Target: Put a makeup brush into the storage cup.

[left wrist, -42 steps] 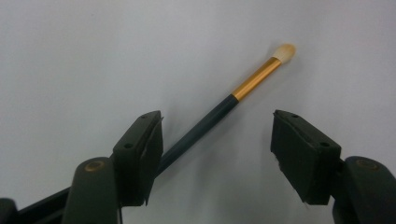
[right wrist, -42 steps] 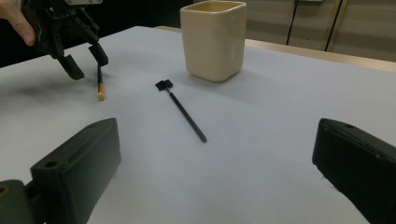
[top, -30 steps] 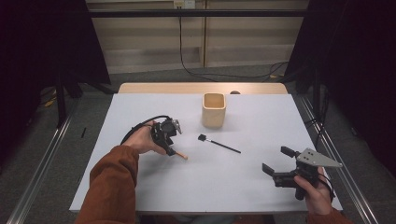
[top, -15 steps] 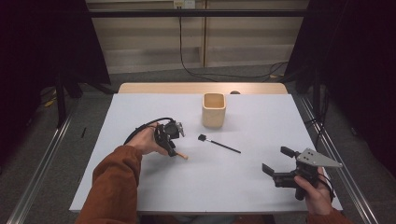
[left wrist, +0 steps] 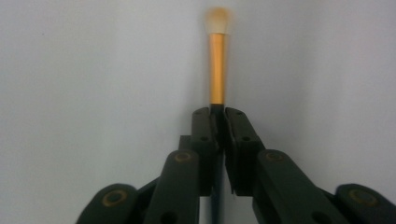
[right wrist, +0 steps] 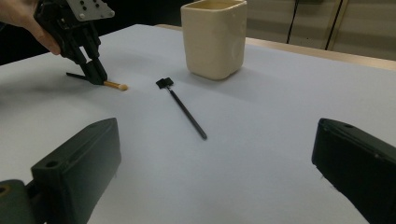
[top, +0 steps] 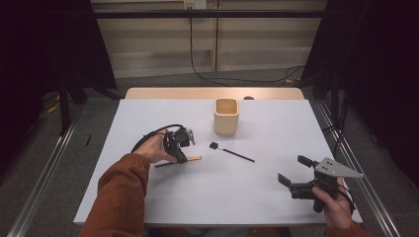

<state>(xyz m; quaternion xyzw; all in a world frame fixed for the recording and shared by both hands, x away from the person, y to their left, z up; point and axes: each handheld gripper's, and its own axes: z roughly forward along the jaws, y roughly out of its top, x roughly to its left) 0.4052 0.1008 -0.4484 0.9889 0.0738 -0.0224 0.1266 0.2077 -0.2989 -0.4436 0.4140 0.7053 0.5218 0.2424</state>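
Note:
A slim brush (top: 194, 158) with a gold ferrule, a pale tip and a black handle lies on the white table left of centre. My left gripper (top: 181, 157) points down at it, and its jaws have just been closing onto the handle. In the left gripper view the pads (left wrist: 205, 128) pinch the black handle just behind the gold ferrule of the brush (left wrist: 217, 70). The right gripper view shows that left gripper (right wrist: 97, 77) and the brush (right wrist: 116, 85) at far left. My right gripper (top: 292, 169) hovers open and holds nothing near the front right corner.
A black brush (top: 234, 153) with a flat square head lies loose at the centre of the table (top: 247, 207). A cream square cup (top: 226, 116) stands upright behind it. Dark floor and metal rails flank the table.
The left gripper's jaws have drawn together on the brush handle. Both hands have stayed where they were.

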